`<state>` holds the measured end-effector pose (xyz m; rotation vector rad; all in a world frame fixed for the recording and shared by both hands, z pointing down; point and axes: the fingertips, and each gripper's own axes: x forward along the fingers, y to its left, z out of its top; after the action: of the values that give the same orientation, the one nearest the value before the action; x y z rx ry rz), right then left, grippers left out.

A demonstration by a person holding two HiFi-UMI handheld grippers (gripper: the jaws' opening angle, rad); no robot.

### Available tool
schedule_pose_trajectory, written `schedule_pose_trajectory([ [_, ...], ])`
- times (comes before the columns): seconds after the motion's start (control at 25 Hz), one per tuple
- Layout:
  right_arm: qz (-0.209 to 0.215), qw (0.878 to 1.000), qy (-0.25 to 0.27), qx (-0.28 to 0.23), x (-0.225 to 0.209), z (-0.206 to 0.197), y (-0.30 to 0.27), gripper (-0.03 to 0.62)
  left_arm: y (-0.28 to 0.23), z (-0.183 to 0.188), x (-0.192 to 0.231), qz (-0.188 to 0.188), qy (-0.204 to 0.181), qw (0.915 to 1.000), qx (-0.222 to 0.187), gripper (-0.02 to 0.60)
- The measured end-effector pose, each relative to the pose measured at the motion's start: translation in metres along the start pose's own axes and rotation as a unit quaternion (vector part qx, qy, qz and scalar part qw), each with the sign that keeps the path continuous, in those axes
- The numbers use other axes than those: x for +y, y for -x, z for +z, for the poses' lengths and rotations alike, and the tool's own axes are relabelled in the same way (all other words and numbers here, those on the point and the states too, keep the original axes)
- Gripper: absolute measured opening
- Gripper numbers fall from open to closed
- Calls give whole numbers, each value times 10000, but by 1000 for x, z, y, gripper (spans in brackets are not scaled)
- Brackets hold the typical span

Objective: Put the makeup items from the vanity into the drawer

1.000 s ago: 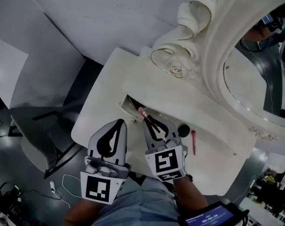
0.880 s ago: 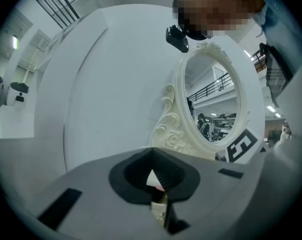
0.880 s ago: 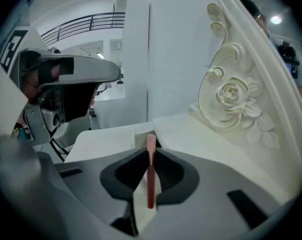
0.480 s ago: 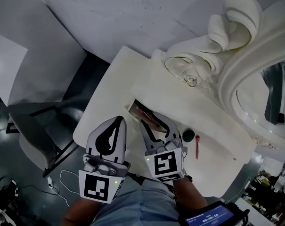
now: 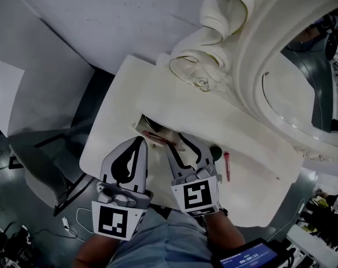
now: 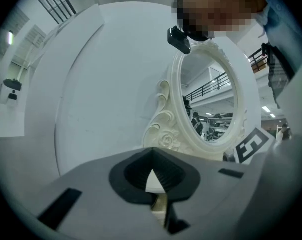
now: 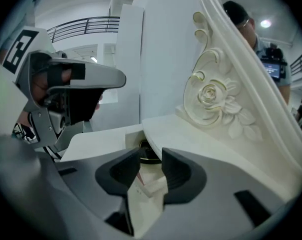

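Note:
The white vanity (image 5: 252, 188) has its drawer (image 5: 144, 123) pulled open at the near left. A pink stick (image 5: 156, 136) lies inside it, free of any grip. My right gripper (image 5: 179, 142) hovers just over the drawer; its jaws have just been opening and stand open, with a pale pink item (image 7: 150, 188) lying below the gap in my right gripper (image 7: 151, 156). A dark round compact (image 7: 149, 154) sits deeper in the drawer. A pink tube (image 5: 227, 167) and a dark green round item (image 5: 215, 151) rest on the vanity top. My left gripper (image 5: 139, 143) (image 6: 151, 156) is shut and empty beside the drawer.
An ornate carved mirror (image 5: 303, 82) rises at the back right of the vanity. A grey seat (image 5: 40, 169) and cables lie on the floor to the left. A small screen (image 5: 252, 258) shows at the bottom edge.
The right gripper let go of the pink stick, which now lies in the drawer. Its jaws stand wider than a second ago. The head view swung.

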<state>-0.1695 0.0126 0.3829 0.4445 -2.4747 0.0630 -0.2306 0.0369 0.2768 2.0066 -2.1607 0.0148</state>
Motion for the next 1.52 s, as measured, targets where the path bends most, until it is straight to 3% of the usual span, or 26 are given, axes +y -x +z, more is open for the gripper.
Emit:
schedule_pose_trajectory([
  [0.28, -476, 9978, -447, -98, -33, -34, 53, 130, -5, -2, -67, -424, -173, 9989, 67, 0],
  [0.48, -1098, 9900, -886, 27, -59, -72, 98, 129, -15, -6, -124, -1145, -284, 9929, 140, 0],
  [0.72, -1457, 9787, -1417, 287, -79, -133, 136, 129, -23, -16, -183, -1657, -403, 9849, 287, 0],
  [1.0, -1408, 9712, -1812, 640, -86, -191, 141, 129, -30, -36, -217, -1876, -491, 9795, 548, 0],
  [1.52, -992, 9704, -1935, 1049, -78, -217, 120, 107, -41, -50, -215, -1729, -502, 9805, 783, 0],
])
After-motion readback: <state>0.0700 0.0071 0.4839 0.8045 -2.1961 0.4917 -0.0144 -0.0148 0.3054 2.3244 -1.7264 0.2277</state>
